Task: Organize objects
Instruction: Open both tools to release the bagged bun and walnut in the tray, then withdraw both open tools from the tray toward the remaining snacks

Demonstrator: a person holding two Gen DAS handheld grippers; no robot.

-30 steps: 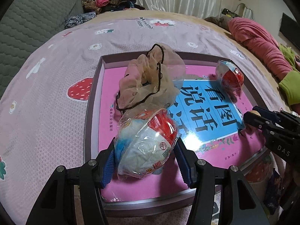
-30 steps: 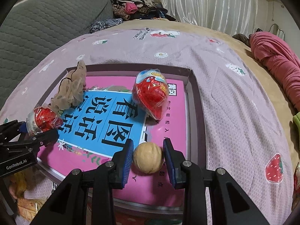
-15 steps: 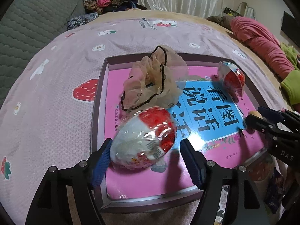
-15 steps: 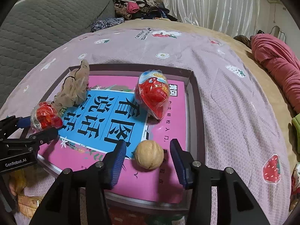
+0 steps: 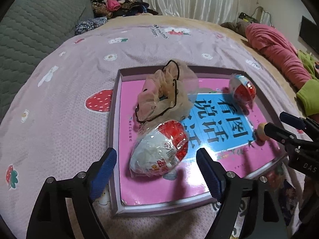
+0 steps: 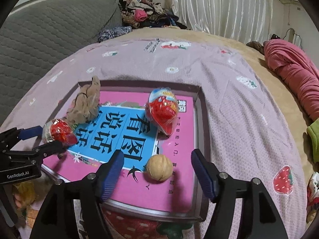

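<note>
Left claw (image 5: 156,170) spread wide around wrapped egg (image 5: 159,149) — right claw (image 6: 157,171) likewise, flanking walnut (image 6: 159,167), no contact.

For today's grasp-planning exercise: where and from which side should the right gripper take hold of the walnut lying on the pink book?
Grip the walnut across its widest middle, coming from the near side, where the open right gripper already straddles it. It is round and lies free on the flat book cover, so a low pinch at the middle should keep it from rolling.

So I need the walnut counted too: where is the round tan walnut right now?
The round tan walnut lies on the pink book cover between the open right gripper fingers, near the tray's right wall.
</note>
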